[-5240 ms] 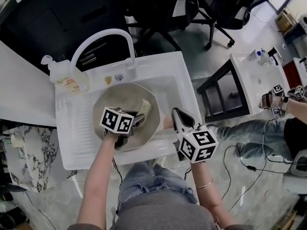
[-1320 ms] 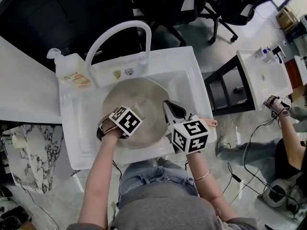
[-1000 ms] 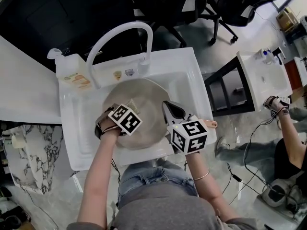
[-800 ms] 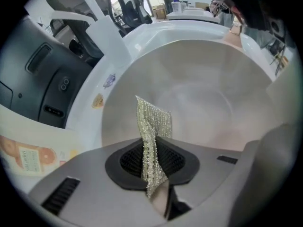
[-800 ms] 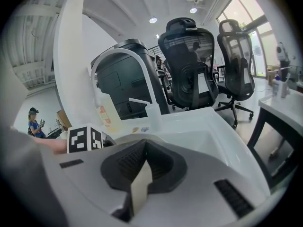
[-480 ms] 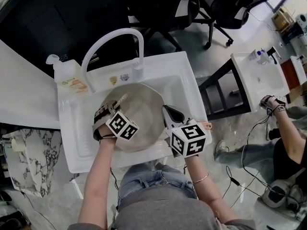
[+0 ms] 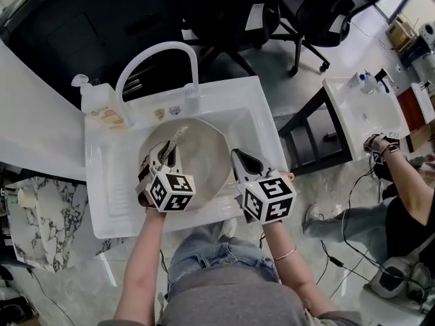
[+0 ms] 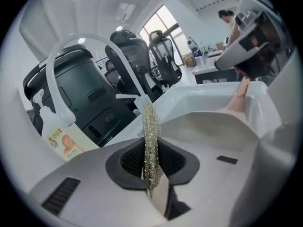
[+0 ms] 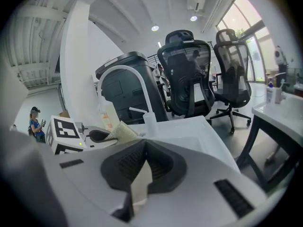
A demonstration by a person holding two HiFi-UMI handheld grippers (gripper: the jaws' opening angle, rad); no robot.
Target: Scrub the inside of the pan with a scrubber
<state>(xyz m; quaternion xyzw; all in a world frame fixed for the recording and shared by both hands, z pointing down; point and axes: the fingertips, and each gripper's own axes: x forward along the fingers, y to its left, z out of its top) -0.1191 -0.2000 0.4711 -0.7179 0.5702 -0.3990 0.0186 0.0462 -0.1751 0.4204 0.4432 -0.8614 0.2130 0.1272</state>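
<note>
Head view: the pan (image 7: 204,156) is sat in the white sink (image 7: 262,124), rim crowded by the basin walls. Its handle (image 8: 243,89) is clamped in the jaws of the right gripper (image 7: 242,167). The scrubber (image 7: 177,138) is pinched in the jaws of the left gripper (image 7: 165,158), over the pan's left side.

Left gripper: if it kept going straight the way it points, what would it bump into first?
Probably the faucet base behind the pan, with the scrubber clamped in the left gripper arriving first; depth is unclear.

head view: overhead, steeply down on white rectangular sink (image 7: 241,90) | left gripper view: low, close, over its basin, facing white arched faucet (image 8: 53,79) | right gripper view: near rim, same faucet, sees left gripper (image 9: 108,135)
</note>
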